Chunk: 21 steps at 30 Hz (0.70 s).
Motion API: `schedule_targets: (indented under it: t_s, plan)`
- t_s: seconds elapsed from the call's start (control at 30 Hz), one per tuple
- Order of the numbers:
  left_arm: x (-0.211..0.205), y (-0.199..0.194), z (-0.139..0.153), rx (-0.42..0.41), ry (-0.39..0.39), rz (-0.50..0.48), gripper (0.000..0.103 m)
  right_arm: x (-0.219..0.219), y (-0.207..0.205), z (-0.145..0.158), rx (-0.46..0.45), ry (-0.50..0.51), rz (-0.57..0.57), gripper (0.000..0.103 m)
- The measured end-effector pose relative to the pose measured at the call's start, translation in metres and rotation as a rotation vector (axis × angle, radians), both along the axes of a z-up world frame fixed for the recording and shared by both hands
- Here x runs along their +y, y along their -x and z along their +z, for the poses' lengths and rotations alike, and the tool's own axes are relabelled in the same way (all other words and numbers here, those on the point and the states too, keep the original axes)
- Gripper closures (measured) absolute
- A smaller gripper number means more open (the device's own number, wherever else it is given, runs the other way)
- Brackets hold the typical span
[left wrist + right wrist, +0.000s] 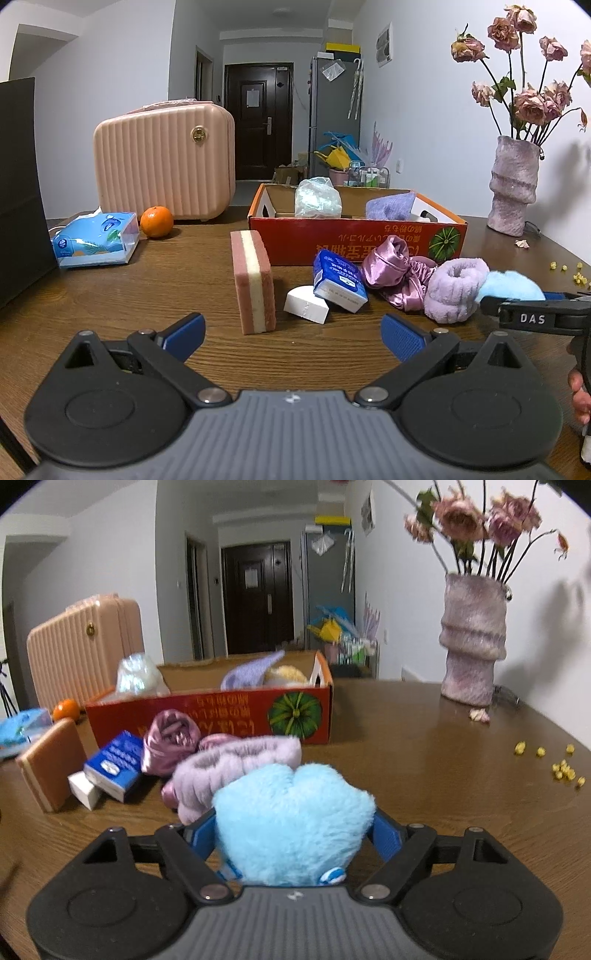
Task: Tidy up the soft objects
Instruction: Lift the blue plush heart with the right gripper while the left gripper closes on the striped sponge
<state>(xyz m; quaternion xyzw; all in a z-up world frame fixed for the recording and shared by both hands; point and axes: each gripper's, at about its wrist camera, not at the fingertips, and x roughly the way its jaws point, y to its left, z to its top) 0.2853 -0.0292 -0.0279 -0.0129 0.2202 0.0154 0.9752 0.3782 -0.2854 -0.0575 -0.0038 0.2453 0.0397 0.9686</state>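
Note:
My right gripper (pixel 294 832) is shut on a fluffy light-blue plush toy (pixel 291 812), whose sides bulge against both blue pads. In the left wrist view the plush toy (pixel 513 286) and right gripper (pixel 532 317) sit at the far right, beside a lilac fluffy band (pixel 454 290). Left of the band lie a pink satin cloth (pixel 391 266), a blue tissue packet (pixel 338 278), a white block (pixel 306 304) and an upright striped sponge (pixel 255 284). My left gripper (pixel 293 334) is open over bare table in front of them. Behind stands the red cardboard box (pixel 354 240) holding a plastic bag (pixel 317 199) and purple cloth (pixel 391 206).
A pink ribbed case (pixel 166 166), an orange (pixel 157 221) and a blue tissue pack (pixel 96 240) are at the back left, with a dark panel (pixel 18 184) at the left edge. A vase of dried roses (pixel 513 184) and yellow crumbs (pixel 561 771) are at the right.

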Motion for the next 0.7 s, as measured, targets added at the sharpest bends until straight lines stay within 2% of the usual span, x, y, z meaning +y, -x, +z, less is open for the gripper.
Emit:
schedule_targets:
  t_s: [0.2,0.7]
  plan:
    - [0.000,0.001,0.002,-0.001,0.005,-0.006,0.000,-0.002,0.010,0.007,-0.058,-0.011,-0.001,0.021]
    - [0.004,-0.013,0.000,0.016,-0.011,0.017,0.000,0.000,0.013,0.008,-0.086,-0.014,0.007,0.021]
